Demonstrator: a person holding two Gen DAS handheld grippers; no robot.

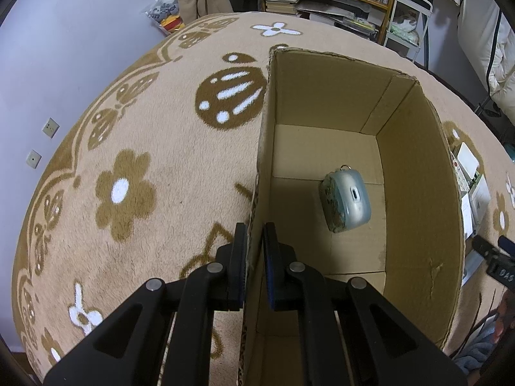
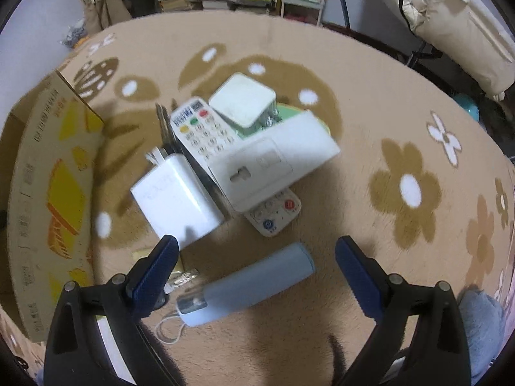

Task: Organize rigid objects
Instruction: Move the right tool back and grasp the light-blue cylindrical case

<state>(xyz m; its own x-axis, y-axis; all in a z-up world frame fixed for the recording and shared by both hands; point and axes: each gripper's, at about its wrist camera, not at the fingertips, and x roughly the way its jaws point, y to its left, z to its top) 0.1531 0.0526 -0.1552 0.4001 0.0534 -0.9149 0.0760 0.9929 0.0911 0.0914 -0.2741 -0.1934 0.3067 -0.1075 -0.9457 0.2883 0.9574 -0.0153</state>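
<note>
Left gripper [image 1: 256,241] clamping cardboard box [image 1: 418,193] wall; right gripper [image 2: 256,257] hanging open.
Pale blue cylinder [image 2: 254,284] lying between its jaws; remote control [image 2: 206,135] at 12 o'clock.

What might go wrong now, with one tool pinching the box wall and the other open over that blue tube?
1. The blue tube lies slanted between the right tool's open fingers; closing could catch only an end and let it roll or slip.
2. Its white loop cord may snag on the carpet.
3. The left tool is shut on the cardboard box wall; a tug might tip the box and shift the small grey case inside.
</note>
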